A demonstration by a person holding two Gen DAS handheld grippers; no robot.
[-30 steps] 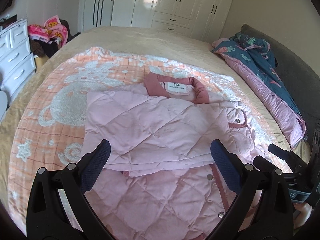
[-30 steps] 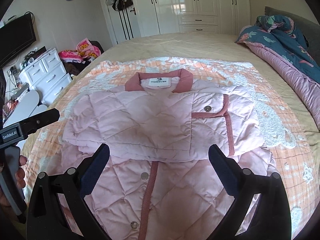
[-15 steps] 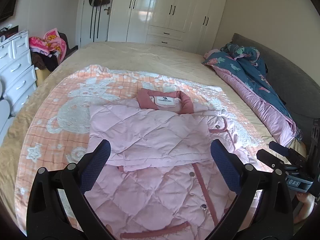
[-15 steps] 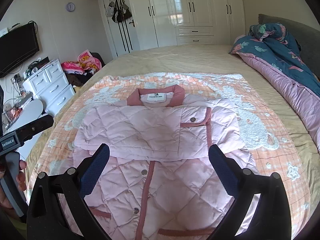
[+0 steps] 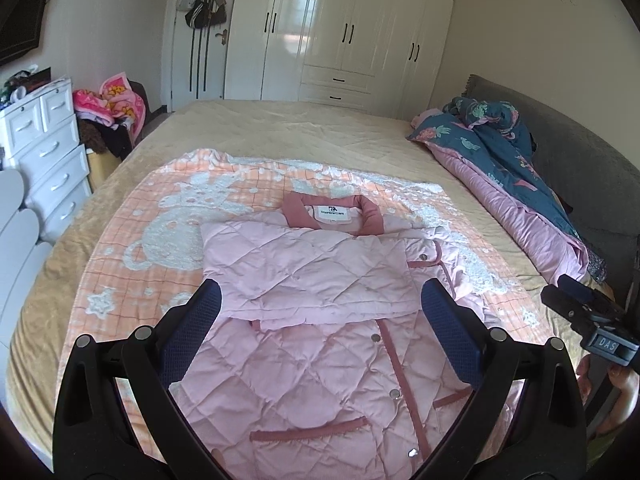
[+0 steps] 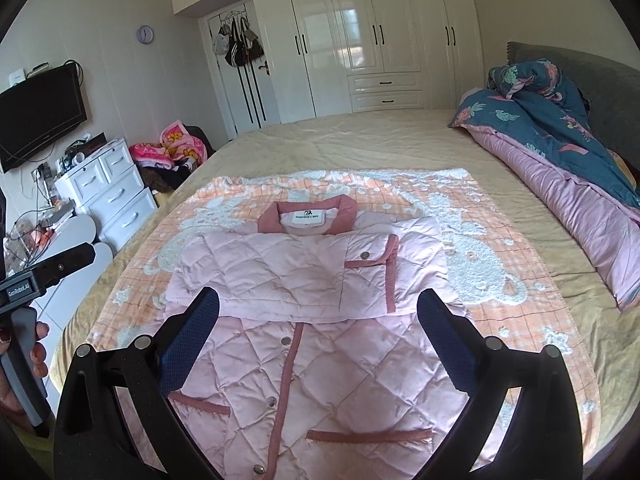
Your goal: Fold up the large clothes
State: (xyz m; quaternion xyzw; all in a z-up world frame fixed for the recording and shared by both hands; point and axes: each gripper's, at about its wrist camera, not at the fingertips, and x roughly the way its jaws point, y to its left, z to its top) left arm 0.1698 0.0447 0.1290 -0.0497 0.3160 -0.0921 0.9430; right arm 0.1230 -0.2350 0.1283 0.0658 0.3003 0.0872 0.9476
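You've got a quilted, soft matt cloth jacket [image 5: 320,280] under you, with knitted-looking darker pink trim and shiny metal snaps. The orange blanket [image 6: 500,280] looks nubby, towel-like. Your left gripper [image 5: 320,316] shows matt black plastic arms, textured blue pads [image 5: 192,332] and bright metal screw heads. The wardrobe [image 6: 360,40] gleams glossy white.

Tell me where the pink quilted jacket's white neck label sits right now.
The white neck label lies inside the dusty-rose collar at the far end of the pink quilted jacket, centred in both wrist views, on the orange patterned blanket.
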